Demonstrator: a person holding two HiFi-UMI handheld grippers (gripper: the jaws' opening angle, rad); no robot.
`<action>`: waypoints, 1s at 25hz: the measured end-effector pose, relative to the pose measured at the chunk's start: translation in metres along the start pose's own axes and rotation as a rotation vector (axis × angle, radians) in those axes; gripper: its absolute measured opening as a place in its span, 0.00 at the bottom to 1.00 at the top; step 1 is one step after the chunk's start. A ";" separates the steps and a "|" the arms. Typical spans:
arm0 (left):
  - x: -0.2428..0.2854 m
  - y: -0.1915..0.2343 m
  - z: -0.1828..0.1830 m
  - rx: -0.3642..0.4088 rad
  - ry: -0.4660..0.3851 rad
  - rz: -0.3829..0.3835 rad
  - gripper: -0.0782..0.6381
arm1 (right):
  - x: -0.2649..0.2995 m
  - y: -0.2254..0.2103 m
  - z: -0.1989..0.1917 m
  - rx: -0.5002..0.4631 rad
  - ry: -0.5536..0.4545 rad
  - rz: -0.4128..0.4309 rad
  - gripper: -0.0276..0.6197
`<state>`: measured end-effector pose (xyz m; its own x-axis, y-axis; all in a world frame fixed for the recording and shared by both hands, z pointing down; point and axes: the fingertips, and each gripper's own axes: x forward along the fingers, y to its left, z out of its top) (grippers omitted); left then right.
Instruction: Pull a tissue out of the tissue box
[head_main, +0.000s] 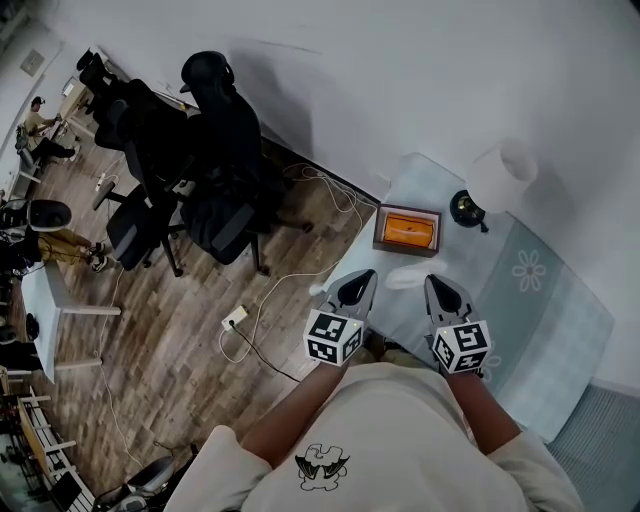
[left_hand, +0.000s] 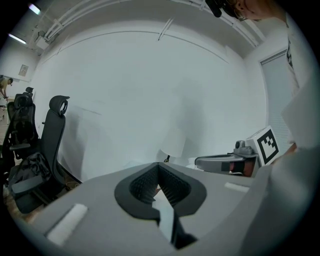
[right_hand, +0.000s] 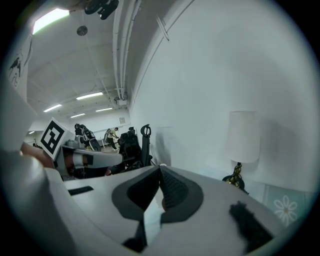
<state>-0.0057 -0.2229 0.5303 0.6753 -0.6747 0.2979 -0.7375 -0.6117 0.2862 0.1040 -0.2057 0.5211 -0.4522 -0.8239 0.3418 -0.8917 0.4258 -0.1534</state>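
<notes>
The tissue box (head_main: 407, 230), a brown wooden case with an orange top, stands on the pale blue tablecloth (head_main: 560, 320) near the table's far edge. A white tissue (head_main: 408, 277) lies on the cloth in front of it. My left gripper (head_main: 357, 287) and right gripper (head_main: 443, 292) hover side by side on the near side of the box, with the white tissue lying between their tips. In the left gripper view the left gripper (left_hand: 158, 165) has its jaws together and holds nothing. The right gripper (right_hand: 160, 166) is likewise shut and empty. The box is hidden in both gripper views.
A white-shaded lamp (head_main: 500, 178) on a dark base stands right of the box, seen as lamp (right_hand: 241, 137) too. Black office chairs (head_main: 200, 170) crowd the wood floor left of the table, with a cable and power strip (head_main: 236, 318). A white wall runs behind.
</notes>
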 end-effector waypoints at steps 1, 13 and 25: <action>0.000 0.000 0.000 -0.004 0.001 0.000 0.12 | 0.000 0.000 0.001 0.000 -0.001 0.000 0.07; 0.001 -0.004 0.002 -0.012 -0.009 -0.005 0.12 | 0.002 0.005 -0.007 0.017 0.020 0.012 0.06; -0.001 -0.005 -0.004 -0.028 -0.002 0.004 0.12 | 0.001 0.006 -0.009 0.015 0.019 0.013 0.06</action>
<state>-0.0026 -0.2175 0.5323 0.6722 -0.6780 0.2975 -0.7397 -0.5972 0.3102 0.0986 -0.2010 0.5295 -0.4635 -0.8111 0.3568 -0.8860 0.4306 -0.1719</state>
